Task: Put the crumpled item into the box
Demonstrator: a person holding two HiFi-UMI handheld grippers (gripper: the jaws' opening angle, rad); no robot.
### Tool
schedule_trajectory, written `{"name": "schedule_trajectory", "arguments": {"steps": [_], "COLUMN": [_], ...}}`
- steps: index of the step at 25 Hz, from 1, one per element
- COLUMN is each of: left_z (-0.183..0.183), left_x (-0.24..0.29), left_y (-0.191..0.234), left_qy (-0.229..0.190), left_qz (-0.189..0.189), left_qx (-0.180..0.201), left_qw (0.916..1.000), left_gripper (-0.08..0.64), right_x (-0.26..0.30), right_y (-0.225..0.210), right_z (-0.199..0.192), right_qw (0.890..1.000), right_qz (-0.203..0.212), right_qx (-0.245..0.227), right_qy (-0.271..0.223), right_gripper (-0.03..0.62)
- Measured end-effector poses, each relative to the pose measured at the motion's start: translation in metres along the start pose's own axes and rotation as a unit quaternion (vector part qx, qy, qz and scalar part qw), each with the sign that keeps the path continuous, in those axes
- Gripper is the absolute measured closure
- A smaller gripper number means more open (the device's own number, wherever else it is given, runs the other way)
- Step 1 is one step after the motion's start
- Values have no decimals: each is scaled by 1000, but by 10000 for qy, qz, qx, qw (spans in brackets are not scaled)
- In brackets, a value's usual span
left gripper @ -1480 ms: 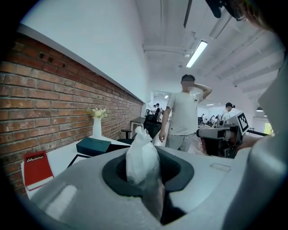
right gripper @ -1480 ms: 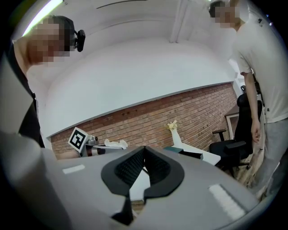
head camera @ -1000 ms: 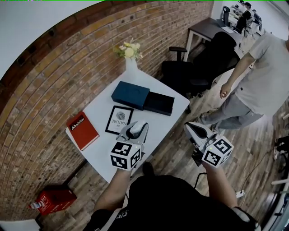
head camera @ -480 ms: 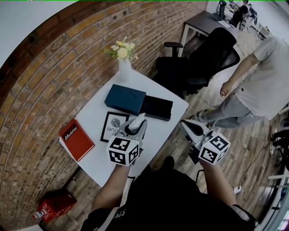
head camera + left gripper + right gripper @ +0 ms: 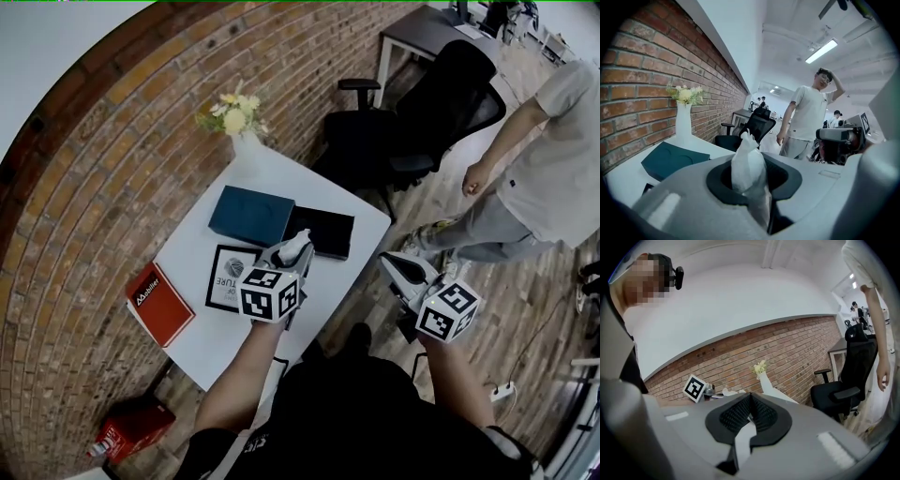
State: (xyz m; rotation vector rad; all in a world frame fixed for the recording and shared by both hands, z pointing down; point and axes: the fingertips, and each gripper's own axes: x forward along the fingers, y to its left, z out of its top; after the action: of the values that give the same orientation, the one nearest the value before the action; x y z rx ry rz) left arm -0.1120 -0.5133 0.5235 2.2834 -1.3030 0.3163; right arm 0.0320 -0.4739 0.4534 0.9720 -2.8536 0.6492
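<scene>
- Head view: a white table (image 5: 192, 337) fills the middle left of the frame. A teal box (image 5: 250, 215) and a black box (image 5: 322, 232) lie touching, side by side, at its centre. Just below them the left gripper (image 5: 292, 253) pinches the crumpled item (image 5: 297, 241), a white wad sticking up from its tips. The right gripper (image 5: 398, 270) hangs off the table's right edge, over the wood floor.
- Left gripper view: the jaws clamp the white wad at centre frame; the teal box sits at lower left, and a person (image 5: 806, 117) stands at right of centre.
- Right gripper view: the ribbed pads meet with nothing between them; a vase (image 5: 765, 383) stands just above them against the brick wall.
</scene>
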Motion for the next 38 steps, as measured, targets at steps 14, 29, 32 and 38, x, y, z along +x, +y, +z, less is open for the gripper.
{"name": "schedule_trajectory", "arguments": {"steps": [14,29,32,38], "left_z": [-45,-95,-100,-92], "left_x": [123,186,191,197], "left_y": [6,15,16,26], "left_qy": [984,1678,1735,1497], "left_qz": [-227,-470,-546,-459], "left_qx": [-226,-542,-636,-790], "left_qw": [9946,9832,9813,9845], "left_gripper": [486,480,473,466], "right_x": [-37,-39,-41,-40], "right_y": [-71,-92,-92,-87], "right_z": [-28,-41,-44,-44], "right_qw": [9974,9953,9950,9947], "right_qz": [-498,-618,-646,-651], "right_qx": [487,600,590,569], "right_qy": [209,449,490,553], "right_gripper": [592,592,592,592]}}
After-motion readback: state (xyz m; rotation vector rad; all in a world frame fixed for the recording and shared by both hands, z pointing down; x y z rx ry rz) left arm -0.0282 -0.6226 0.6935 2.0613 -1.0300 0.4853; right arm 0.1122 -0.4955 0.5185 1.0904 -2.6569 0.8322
